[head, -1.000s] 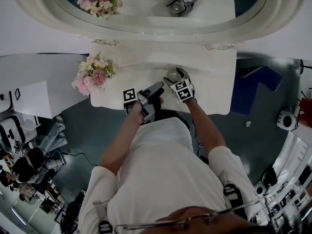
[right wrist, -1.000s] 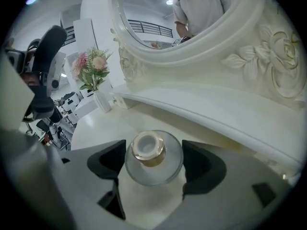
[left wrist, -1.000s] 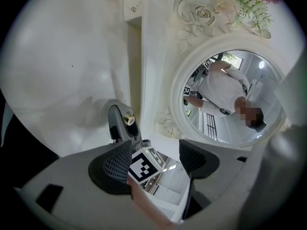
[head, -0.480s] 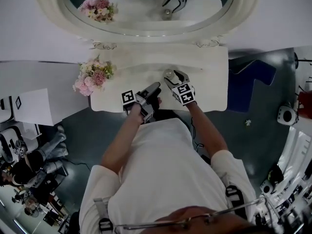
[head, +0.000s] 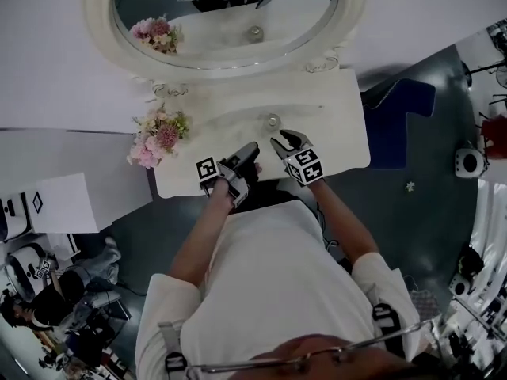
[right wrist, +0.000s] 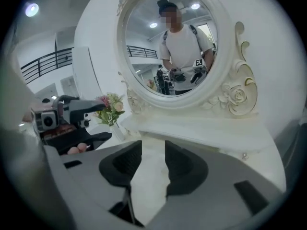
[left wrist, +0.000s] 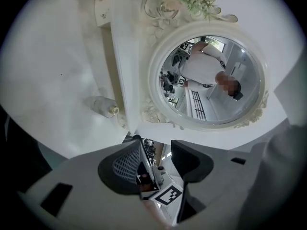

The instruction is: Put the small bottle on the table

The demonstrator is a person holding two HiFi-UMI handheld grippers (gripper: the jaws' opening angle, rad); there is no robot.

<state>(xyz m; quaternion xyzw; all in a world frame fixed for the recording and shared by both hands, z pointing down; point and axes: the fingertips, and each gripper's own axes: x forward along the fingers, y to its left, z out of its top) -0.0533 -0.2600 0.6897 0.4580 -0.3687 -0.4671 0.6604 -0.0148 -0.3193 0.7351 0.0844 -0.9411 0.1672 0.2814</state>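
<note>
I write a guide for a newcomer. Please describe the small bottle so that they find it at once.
Find the white dressing table below the oval mirror. The small bottle sits alone mid-table, right of the flowers; it is the only clear, capped thing there.

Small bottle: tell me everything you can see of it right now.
The small bottle is a squat, clear, glass-looking piece with a small gold-toned cap. It sits on the white table, near the middle, close to the raised back ledge below the mirror, which reflects it. From the head view it shows as a small round shape, so it seems upright. Only the tabletop touches it. Contents and any label are too small to tell.
</note>
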